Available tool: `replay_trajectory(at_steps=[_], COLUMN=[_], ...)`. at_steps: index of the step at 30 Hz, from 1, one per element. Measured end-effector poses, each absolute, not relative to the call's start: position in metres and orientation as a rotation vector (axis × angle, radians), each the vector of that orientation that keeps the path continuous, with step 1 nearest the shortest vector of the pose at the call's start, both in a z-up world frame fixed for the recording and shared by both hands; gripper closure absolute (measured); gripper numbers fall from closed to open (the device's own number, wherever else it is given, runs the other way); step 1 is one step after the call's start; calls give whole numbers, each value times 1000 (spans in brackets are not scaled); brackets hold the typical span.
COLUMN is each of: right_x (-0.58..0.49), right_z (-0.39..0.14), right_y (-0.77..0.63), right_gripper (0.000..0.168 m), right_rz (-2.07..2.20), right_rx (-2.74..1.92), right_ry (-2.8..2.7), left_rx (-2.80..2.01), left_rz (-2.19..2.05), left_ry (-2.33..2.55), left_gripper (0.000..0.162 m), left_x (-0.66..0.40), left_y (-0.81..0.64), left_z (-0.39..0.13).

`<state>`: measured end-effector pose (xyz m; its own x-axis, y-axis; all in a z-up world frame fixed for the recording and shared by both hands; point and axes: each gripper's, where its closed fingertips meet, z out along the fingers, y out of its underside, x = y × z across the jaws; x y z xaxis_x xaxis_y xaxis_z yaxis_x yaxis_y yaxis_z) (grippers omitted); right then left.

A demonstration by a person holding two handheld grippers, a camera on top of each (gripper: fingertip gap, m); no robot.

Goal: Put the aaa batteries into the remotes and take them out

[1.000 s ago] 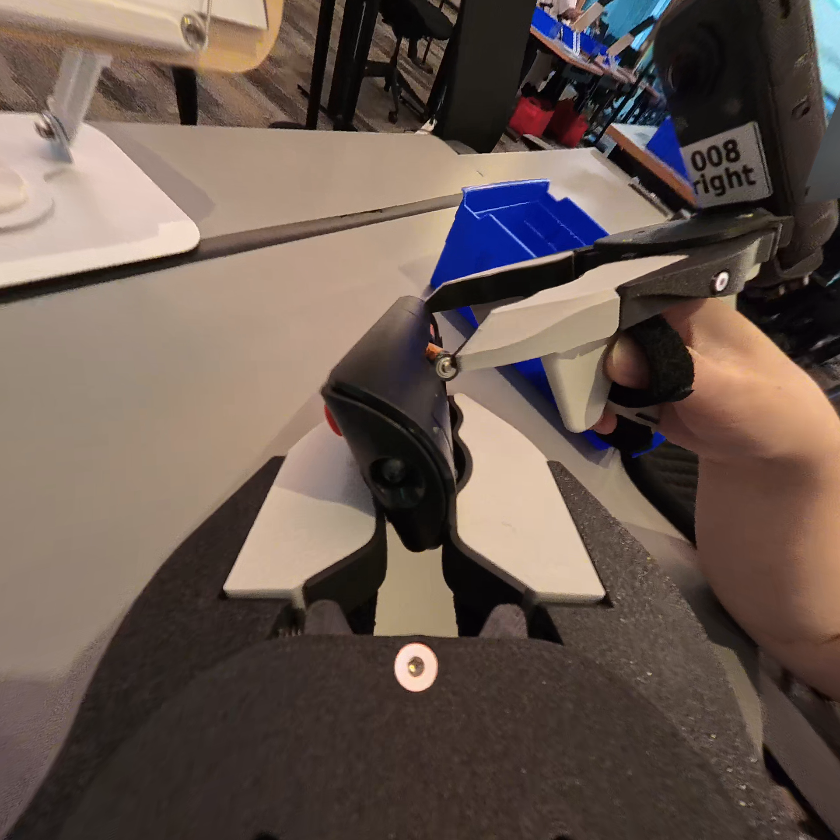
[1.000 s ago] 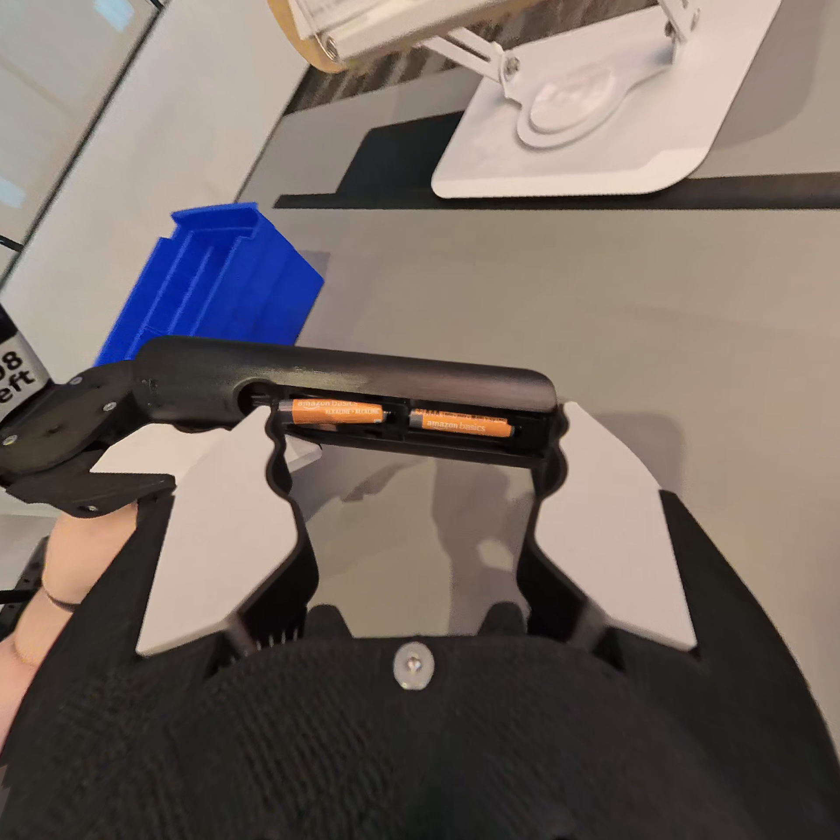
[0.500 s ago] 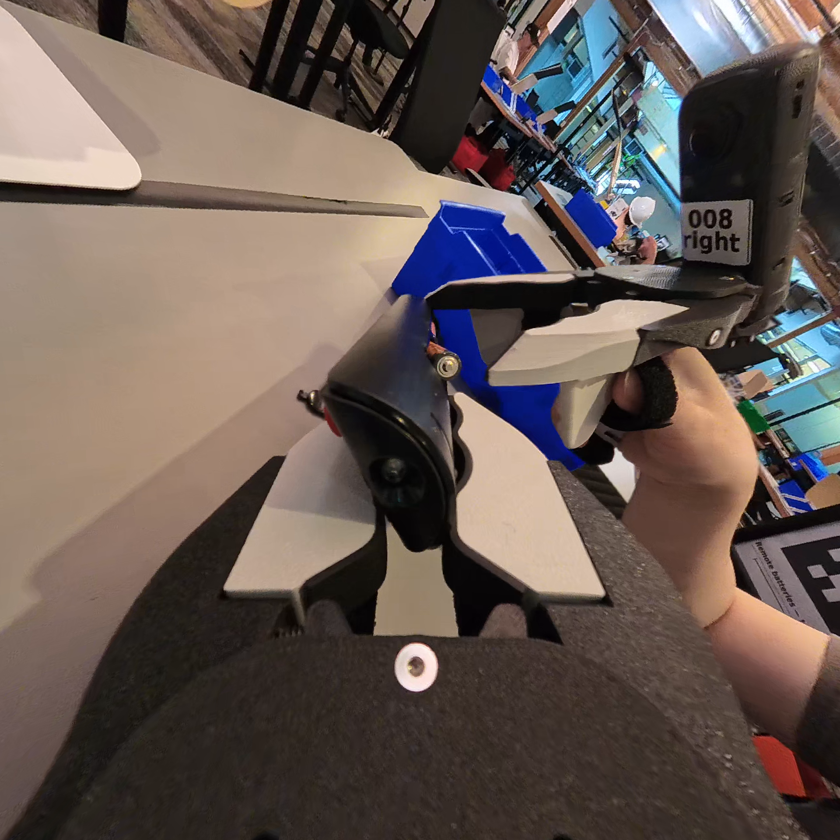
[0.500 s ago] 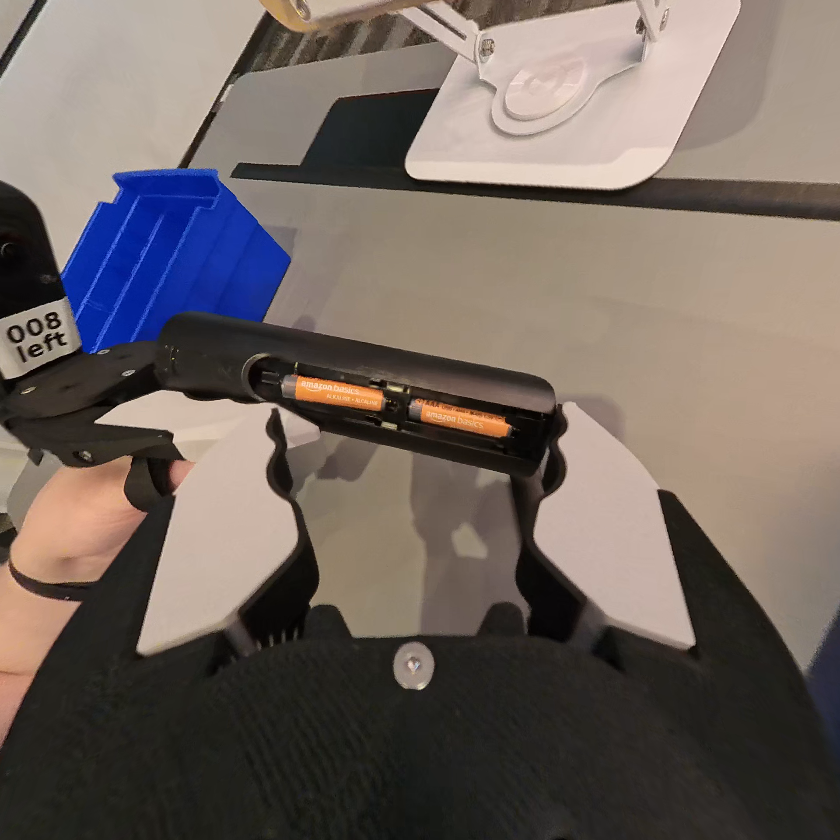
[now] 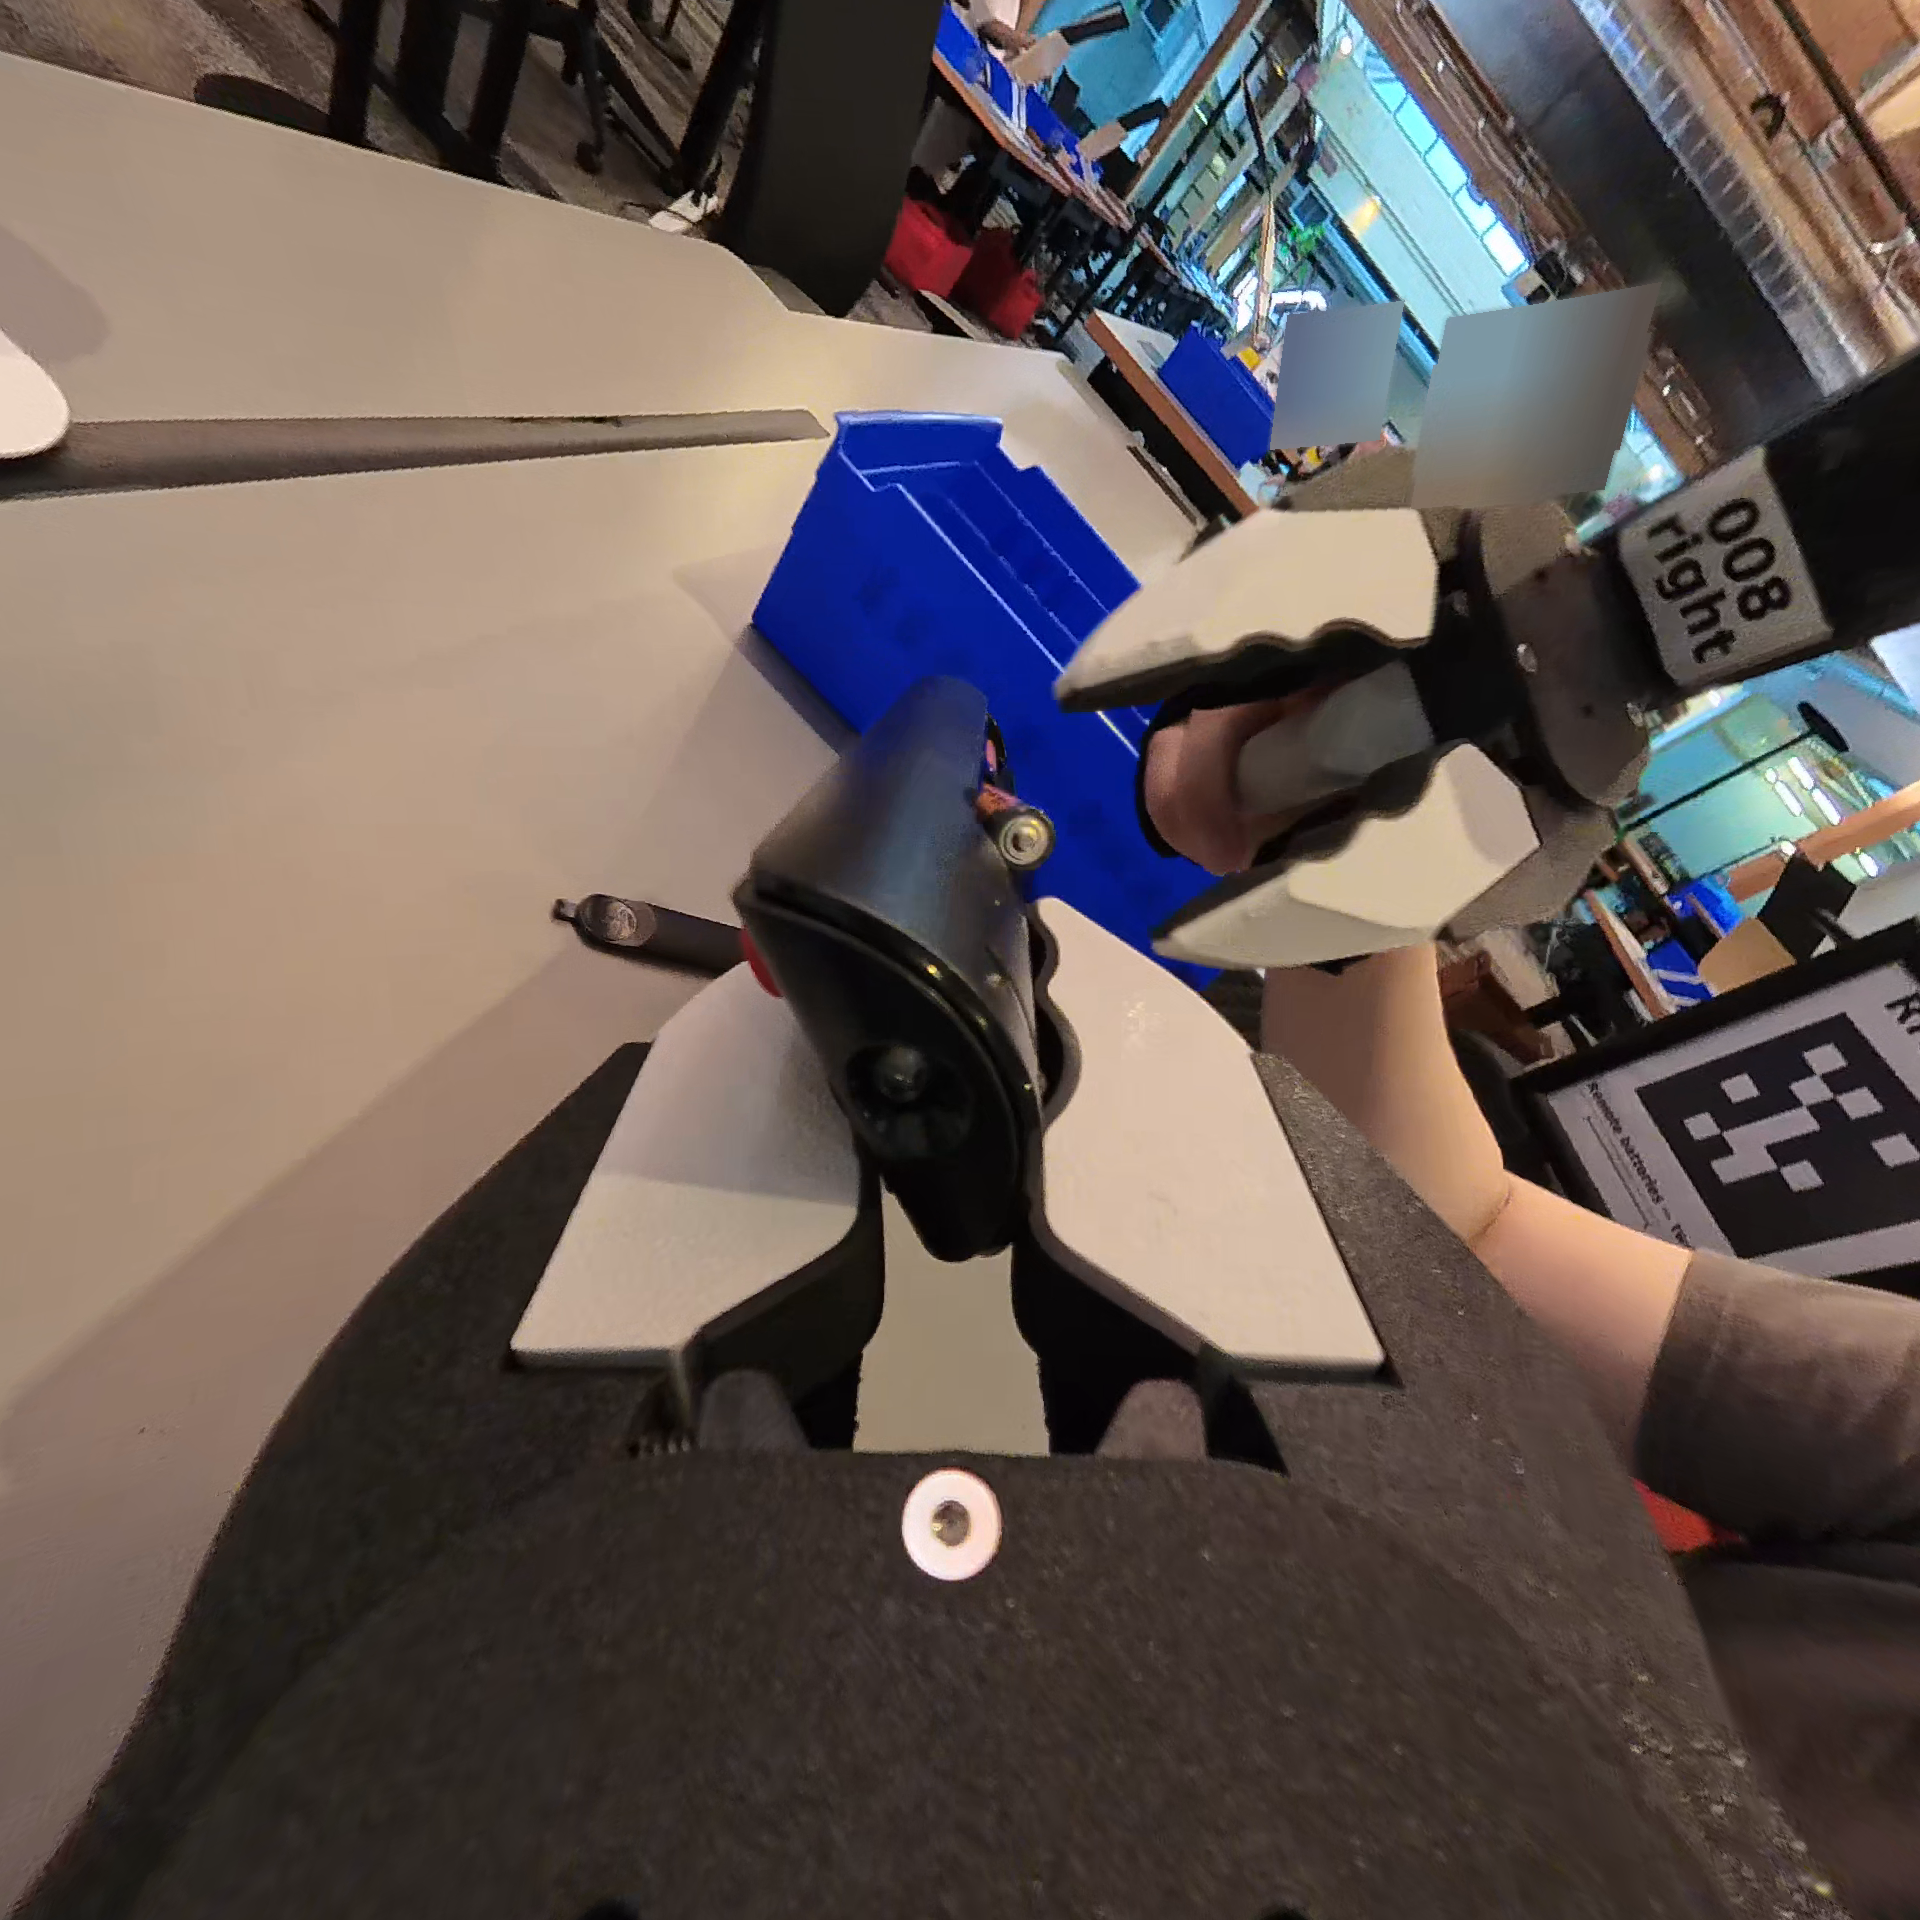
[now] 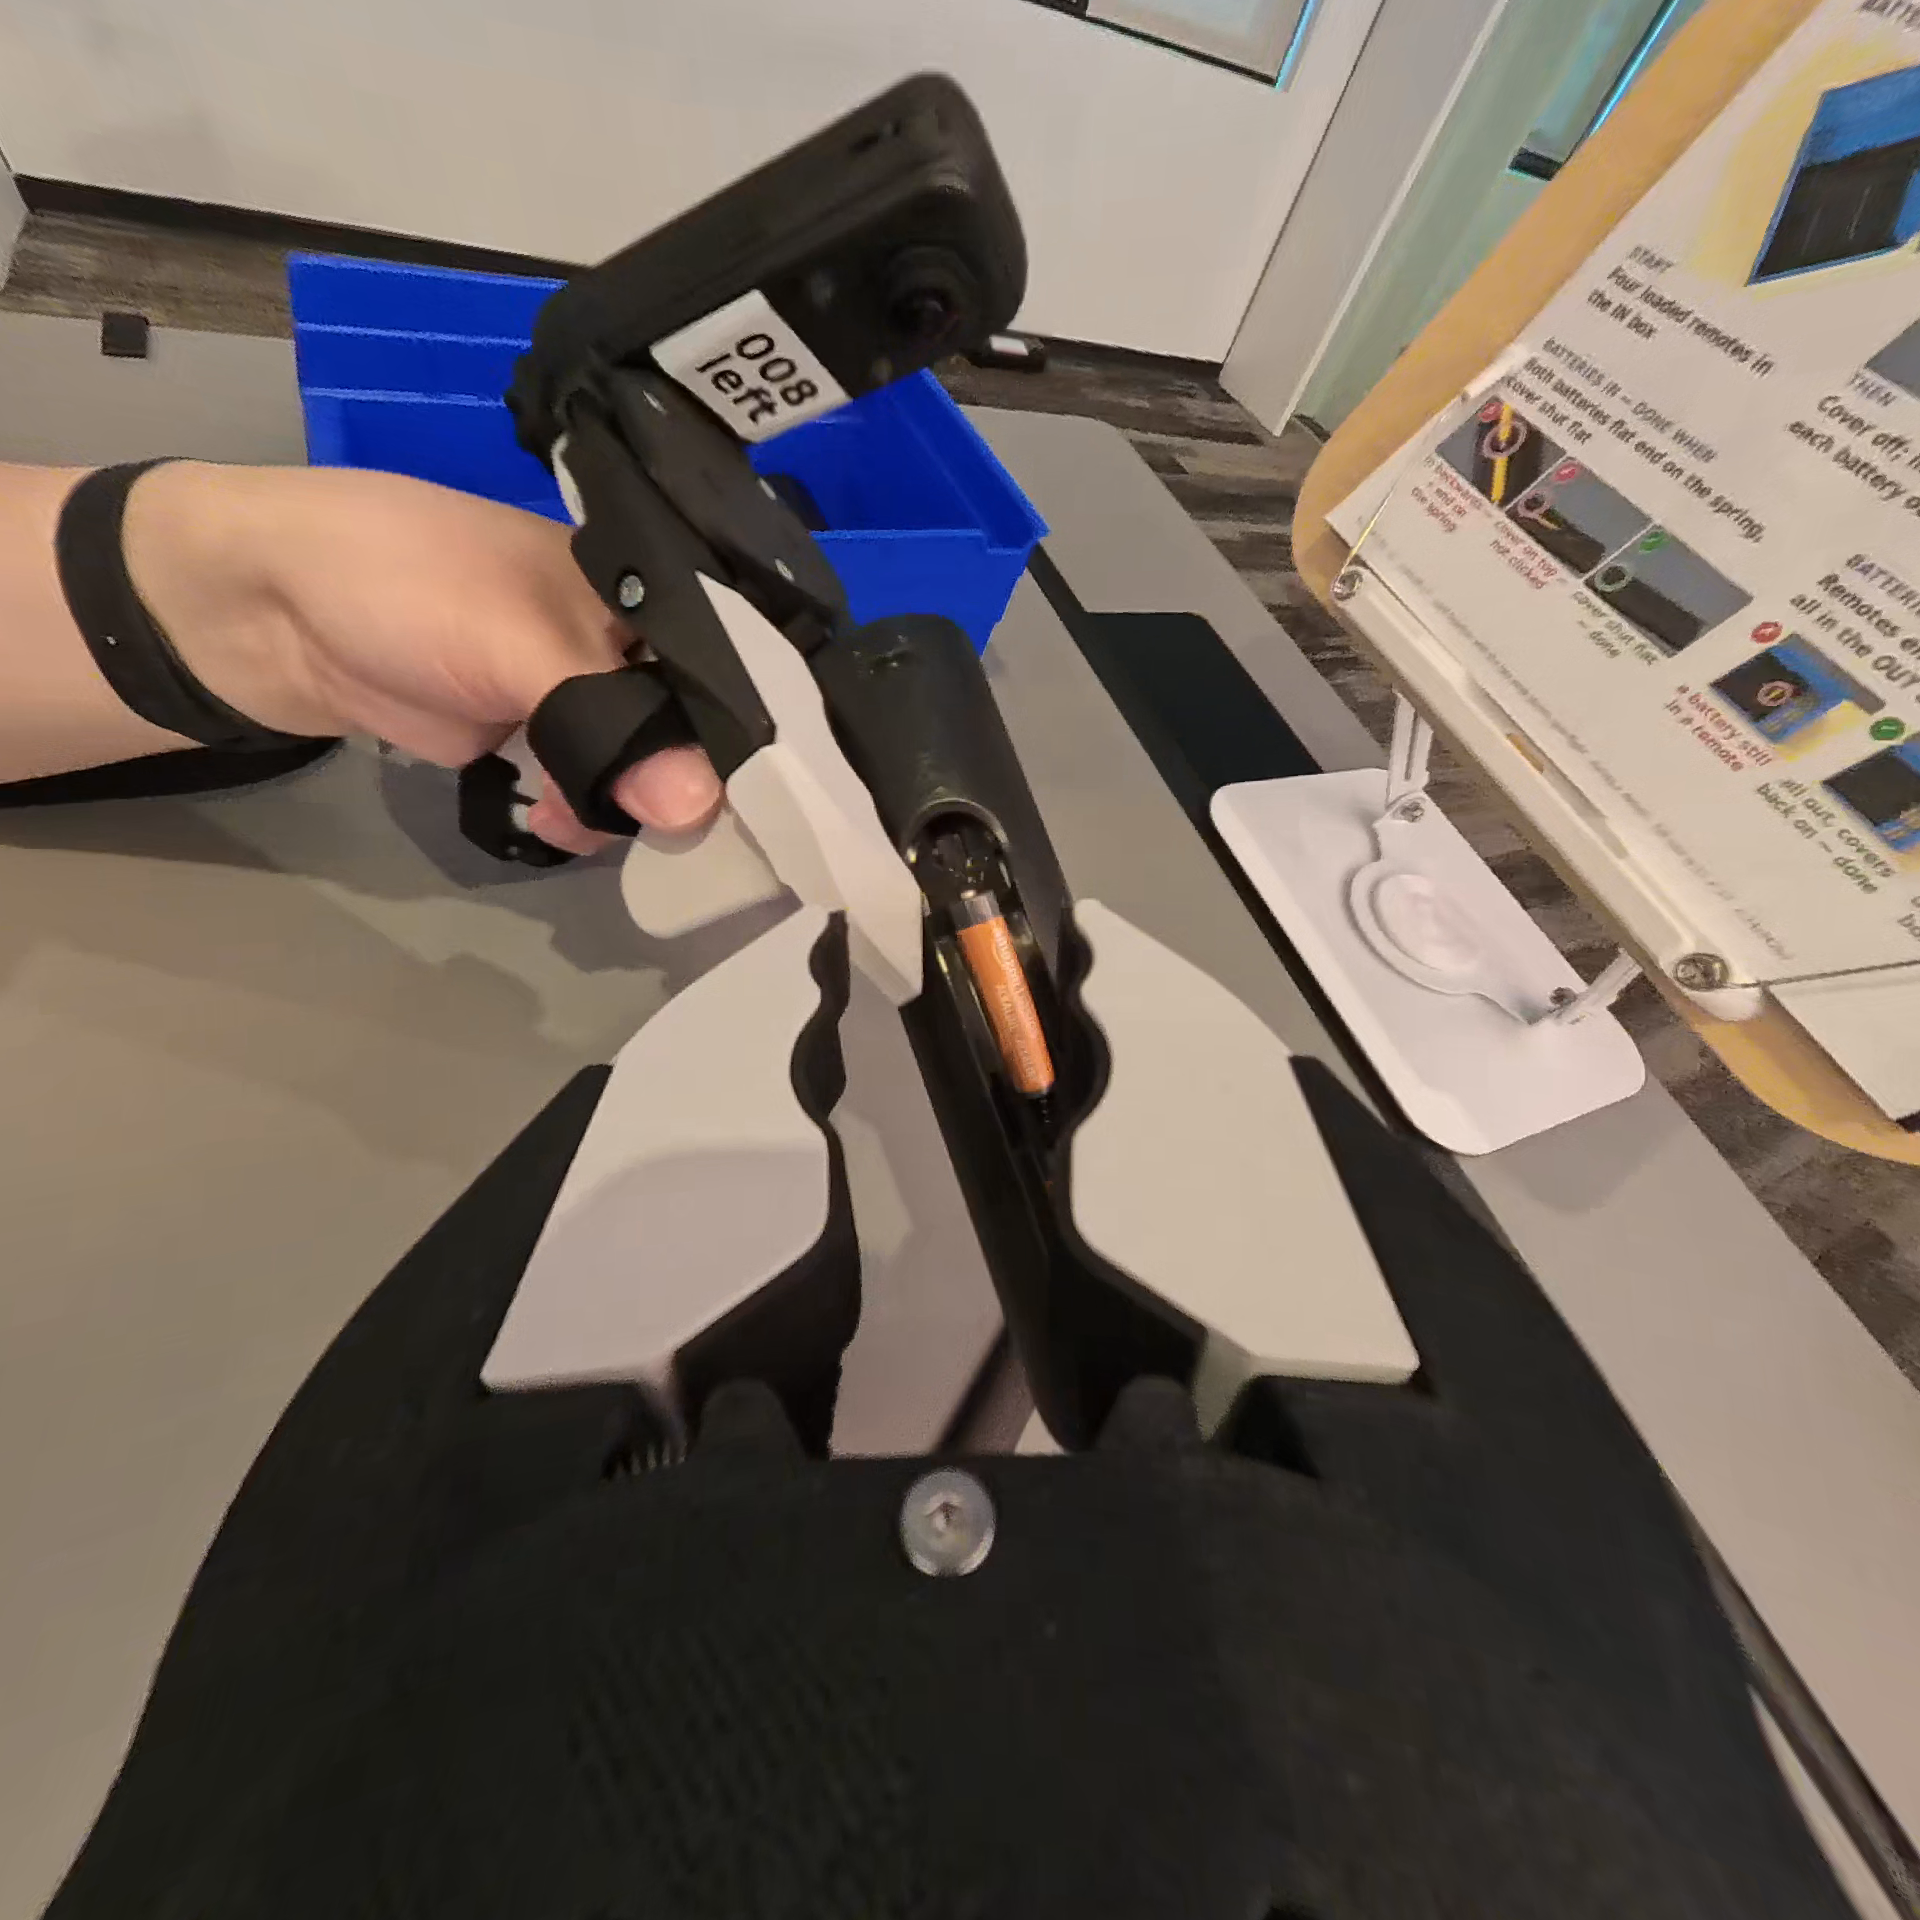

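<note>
black remote (image 5: 914,997), orange battery (image 6: 1004,997), blue bin (image 5: 935,603), grey table (image 5: 312,675)

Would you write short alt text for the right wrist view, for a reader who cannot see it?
A black remote with its battery bay open, showing one orange battery, is clamped by the left gripper over a grey table. The open right gripper straddles its near end; a blue bin stands behind.

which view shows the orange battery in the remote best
The right wrist view: the orange battery lies lengthwise in the open bay of the remote, its side in plain sight. The left wrist view shows only its metal end poking past the remote's edge.
</note>
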<state>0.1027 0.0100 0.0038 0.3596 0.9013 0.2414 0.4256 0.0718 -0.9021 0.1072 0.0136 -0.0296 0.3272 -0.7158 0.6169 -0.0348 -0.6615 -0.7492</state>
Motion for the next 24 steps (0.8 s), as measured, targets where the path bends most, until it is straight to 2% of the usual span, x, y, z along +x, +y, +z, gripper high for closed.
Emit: replay_trajectory(at_steps=[3, 6, 18, 24], right_x=[103, 103, 108, 106], right_z=[1, -2, 4, 41], right_y=[13, 9, -8, -21], right_gripper=[134, 149, 156, 157], right_rz=[551, 576, 602, 745], right_rx=[-1553, -1563, -1538, -1424], right_ry=[-1232, -1261, -1350, -1242], left_rx=[-1953, -1950, -1934, -1923], left_rz=[-1348, -1340, -1341, -1362], left_ry=[731, 769, 849, 848], left_gripper=[137, 137, 137, 137], left_x=[111, 114, 120, 121], left_y=[7, 1, -11, -13], left_z=[-28, -26, -20, -18])
